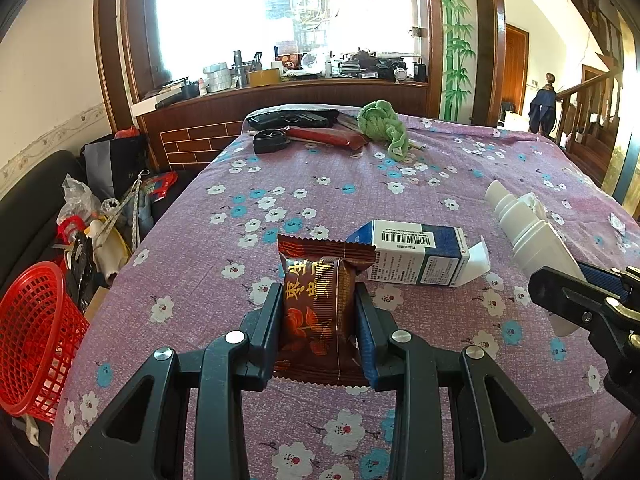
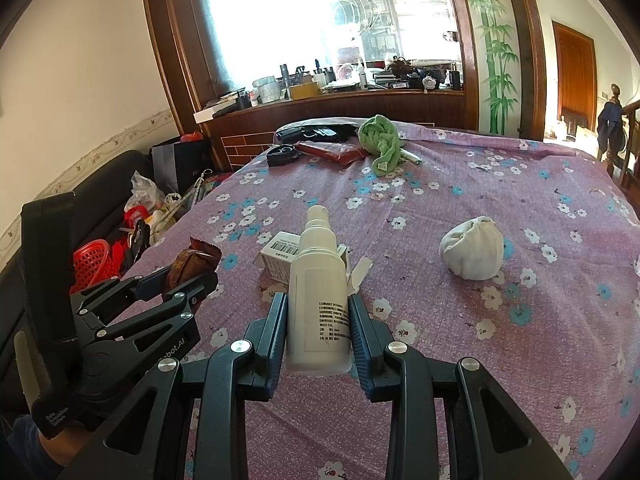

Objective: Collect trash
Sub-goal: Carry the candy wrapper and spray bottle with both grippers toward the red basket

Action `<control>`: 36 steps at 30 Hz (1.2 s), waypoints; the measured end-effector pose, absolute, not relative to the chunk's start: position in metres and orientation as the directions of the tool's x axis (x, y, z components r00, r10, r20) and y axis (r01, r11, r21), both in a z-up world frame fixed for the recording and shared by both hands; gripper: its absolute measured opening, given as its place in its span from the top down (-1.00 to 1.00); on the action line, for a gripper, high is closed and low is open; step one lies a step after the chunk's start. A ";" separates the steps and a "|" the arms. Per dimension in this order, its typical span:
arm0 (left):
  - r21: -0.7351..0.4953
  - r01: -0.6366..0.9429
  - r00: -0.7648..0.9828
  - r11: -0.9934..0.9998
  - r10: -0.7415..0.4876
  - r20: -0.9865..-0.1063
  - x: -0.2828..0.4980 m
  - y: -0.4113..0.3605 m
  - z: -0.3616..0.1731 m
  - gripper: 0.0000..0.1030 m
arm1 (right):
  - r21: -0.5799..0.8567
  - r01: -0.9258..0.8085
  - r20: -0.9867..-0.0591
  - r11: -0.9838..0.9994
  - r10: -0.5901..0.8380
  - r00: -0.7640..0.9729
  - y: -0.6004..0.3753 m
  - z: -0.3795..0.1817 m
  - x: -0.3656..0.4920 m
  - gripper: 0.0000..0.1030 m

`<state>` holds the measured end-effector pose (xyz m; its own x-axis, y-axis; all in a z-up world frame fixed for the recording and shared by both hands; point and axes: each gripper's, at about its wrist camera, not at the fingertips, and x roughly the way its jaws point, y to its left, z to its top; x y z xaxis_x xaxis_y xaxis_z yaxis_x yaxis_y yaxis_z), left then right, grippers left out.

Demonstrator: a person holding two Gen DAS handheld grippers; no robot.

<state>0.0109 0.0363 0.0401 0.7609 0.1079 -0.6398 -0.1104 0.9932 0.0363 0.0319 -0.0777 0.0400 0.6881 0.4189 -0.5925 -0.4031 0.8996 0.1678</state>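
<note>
My left gripper is shut on a brown snack wrapper with gold lettering, held above the purple flowered tablecloth. My right gripper is shut on a white spray bottle, nozzle pointing away. That bottle and the right gripper's fingers show at the right of the left wrist view. The left gripper with the wrapper appears at the left of the right wrist view. An open blue-and-white carton lies on the cloth between both grippers. A crumpled white paper ball sits to the right.
A red mesh basket stands off the table's left edge beside bags and clutter. At the far end lie a green cloth, a red flat packet, and black items. A cluttered wooden counter runs behind.
</note>
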 end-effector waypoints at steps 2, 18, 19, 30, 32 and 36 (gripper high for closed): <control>0.026 -0.108 0.758 0.994 0.100 -0.644 0.011 0.040 0.041 0.38 | 0.167 -0.401 -0.590 0.900 0.418 0.691 -0.079 0.040 0.030 0.36; 0.014 -0.149 0.761 0.989 0.124 -0.637 -0.020 0.065 0.059 0.38 | 0.163 -0.390 -0.569 0.906 0.409 0.713 -0.081 0.042 0.029 0.36; 0.020 -0.154 0.764 0.988 0.131 -0.632 -0.026 0.067 0.062 0.38 | 0.161 -0.393 -0.567 0.905 0.411 0.714 -0.080 0.042 0.029 0.36; 0.023 -0.201 0.778 0.979 0.173 -0.604 -0.068 0.098 0.072 0.37 | 0.202 -0.440 -0.590 0.875 0.467 0.659 -0.058 0.046 0.005 0.36; 0.015 -0.210 0.779 0.978 0.176 -0.602 -0.072 0.104 0.072 0.37 | 0.200 -0.455 -0.590 0.868 0.477 0.651 -0.050 0.047 -0.002 0.36; 0.000 -0.224 0.781 0.975 0.179 -0.598 -0.079 0.114 0.072 0.37 | 0.197 -0.488 -0.593 0.851 0.499 0.632 -0.032 0.052 -0.012 0.36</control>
